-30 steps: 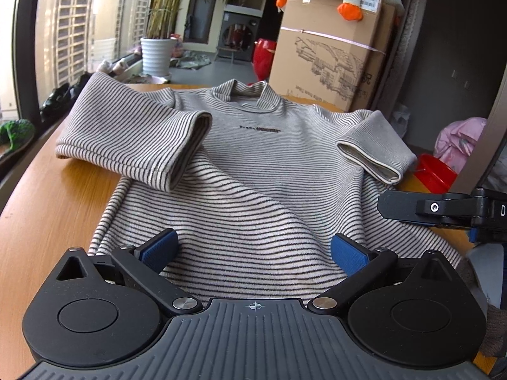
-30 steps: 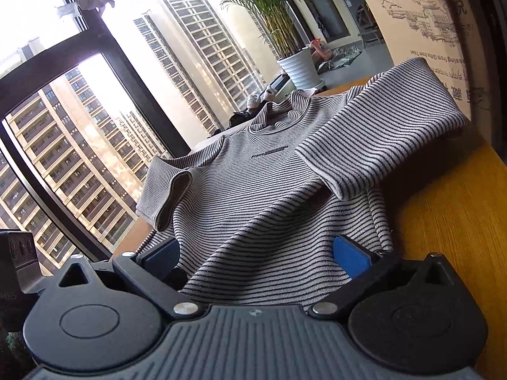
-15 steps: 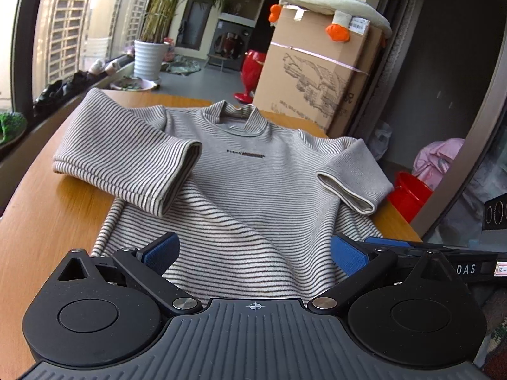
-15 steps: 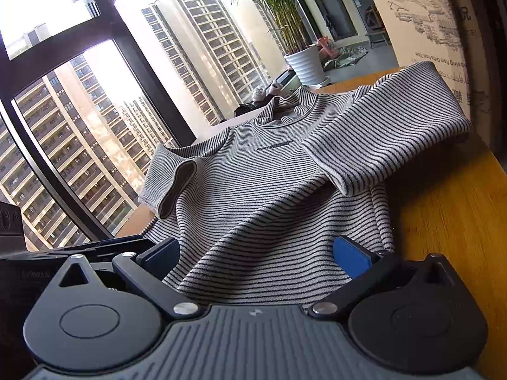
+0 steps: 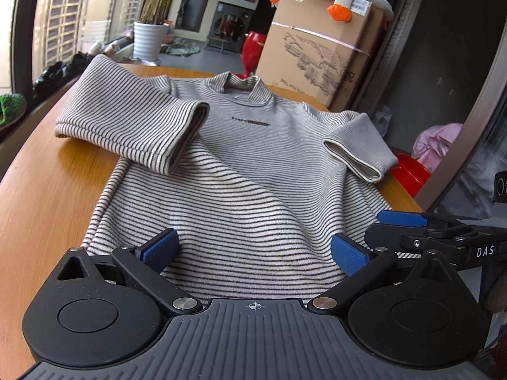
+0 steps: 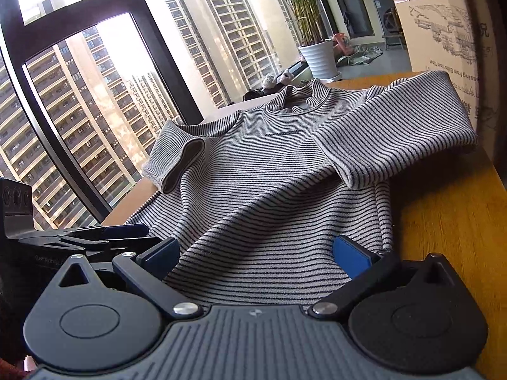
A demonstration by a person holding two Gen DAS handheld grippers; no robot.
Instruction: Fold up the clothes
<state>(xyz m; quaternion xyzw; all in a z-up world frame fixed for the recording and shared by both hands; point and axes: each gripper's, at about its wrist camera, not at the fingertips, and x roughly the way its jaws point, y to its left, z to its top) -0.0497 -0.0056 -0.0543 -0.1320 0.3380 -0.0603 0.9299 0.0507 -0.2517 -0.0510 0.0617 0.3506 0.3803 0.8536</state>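
A grey-and-black striped sweater (image 5: 253, 171) lies face up on the wooden table (image 5: 47, 196), collar at the far end, with both sleeves folded in over the chest. My left gripper (image 5: 253, 253) is open at the near hem, its blue pads wide apart on either side of the fabric. In the right wrist view the same sweater (image 6: 269, 190) fills the middle, and my right gripper (image 6: 256, 256) is open at the hem near the garment's right corner. Each gripper shows in the other's view: the right gripper (image 5: 412, 221) and the left gripper (image 6: 95, 234) are side by side.
A large cardboard box (image 5: 317, 50) with a plush duck on top stands beyond the table's far right edge. A potted plant (image 5: 147, 41) stands on the floor behind. Red containers (image 5: 408, 171) and a pink bag sit right of the table. Tall windows (image 6: 79, 95) lie left.
Both grippers have shifted along the near hem and drawn closer together, so each now shows beside the other. The sweater has not moved, and both grippers have stayed open.
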